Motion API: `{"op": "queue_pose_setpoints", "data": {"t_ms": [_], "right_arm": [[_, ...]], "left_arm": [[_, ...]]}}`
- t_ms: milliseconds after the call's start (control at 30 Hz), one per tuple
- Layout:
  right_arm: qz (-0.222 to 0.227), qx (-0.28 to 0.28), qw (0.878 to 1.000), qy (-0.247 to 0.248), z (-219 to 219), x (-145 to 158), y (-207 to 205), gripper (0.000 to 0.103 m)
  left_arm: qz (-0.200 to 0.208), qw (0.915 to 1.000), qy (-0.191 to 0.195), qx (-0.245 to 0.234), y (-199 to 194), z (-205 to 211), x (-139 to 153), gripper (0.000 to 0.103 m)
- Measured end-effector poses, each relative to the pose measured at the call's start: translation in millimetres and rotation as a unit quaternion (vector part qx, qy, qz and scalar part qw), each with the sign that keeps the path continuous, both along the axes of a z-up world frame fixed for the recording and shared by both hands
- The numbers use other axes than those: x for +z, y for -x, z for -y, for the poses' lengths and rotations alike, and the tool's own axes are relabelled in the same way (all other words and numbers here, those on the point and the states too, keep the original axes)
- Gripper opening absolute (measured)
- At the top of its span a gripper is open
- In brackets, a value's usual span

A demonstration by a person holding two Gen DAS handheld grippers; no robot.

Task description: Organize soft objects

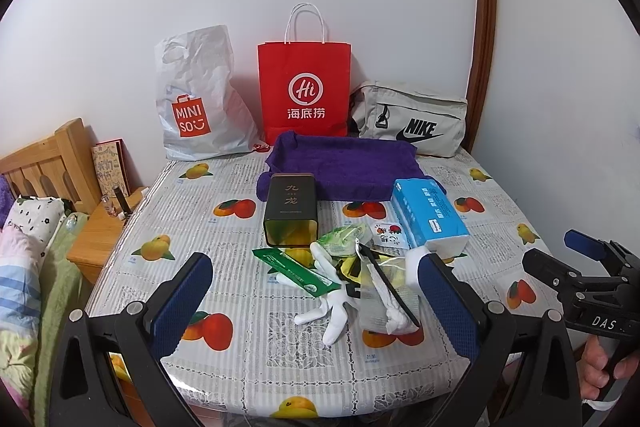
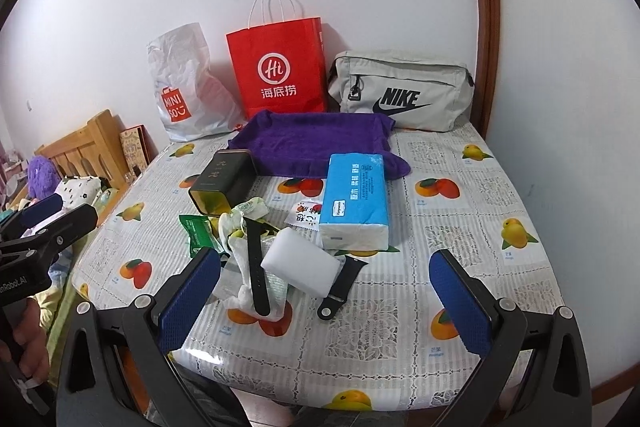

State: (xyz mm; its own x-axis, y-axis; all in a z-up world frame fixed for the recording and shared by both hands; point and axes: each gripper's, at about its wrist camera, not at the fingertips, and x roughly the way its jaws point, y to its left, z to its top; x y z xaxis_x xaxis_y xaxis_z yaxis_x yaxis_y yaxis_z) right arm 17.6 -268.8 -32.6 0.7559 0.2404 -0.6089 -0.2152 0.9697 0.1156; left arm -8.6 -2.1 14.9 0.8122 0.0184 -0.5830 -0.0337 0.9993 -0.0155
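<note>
Across the left wrist view, the left gripper (image 1: 316, 303) hangs over the near edge of the table (image 1: 500, 195), jaws wide apart and holding nothing; between them lies the clutter: white gloves (image 1: 332, 311), a green packet (image 1: 296, 273) and a black strap (image 1: 390, 287), with a dark tin (image 1: 291, 211) and a tissue pack (image 1: 430, 215) behind, and a purple towel (image 1: 344, 165) laid like a tray at the back. From the right wrist view, the right gripper (image 2: 326, 305) is likewise spread and empty, facing a white sponge (image 2: 300, 261) that lies just beside the strap (image 2: 256, 267) and touches the tissue pack (image 2: 354, 203). Nothing appears sorted yet; the step in hand is judged the first approach. The next move calls for choosing one soft piece, closing lightly, and clearing the tangled strap.
</note>
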Motion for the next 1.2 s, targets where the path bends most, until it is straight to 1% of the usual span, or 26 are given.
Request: {"op": "queue_pose_setpoints", "data": {"t_ms": [567,1200], "right_arm": [[0.002,0.005,1.0,0.002,-3.8,3.7,3.2,0.103],[0.006,0.007,1.0,0.0,-5.7,4.5,5.5,0.103]], "left_arm": [[0.002,1.0,0.0,0.001,1.3,-0.8,1.7,0.103],[0.005,1.0,0.002,0.003,2.7,-3.1,10.1,0.103]]}}
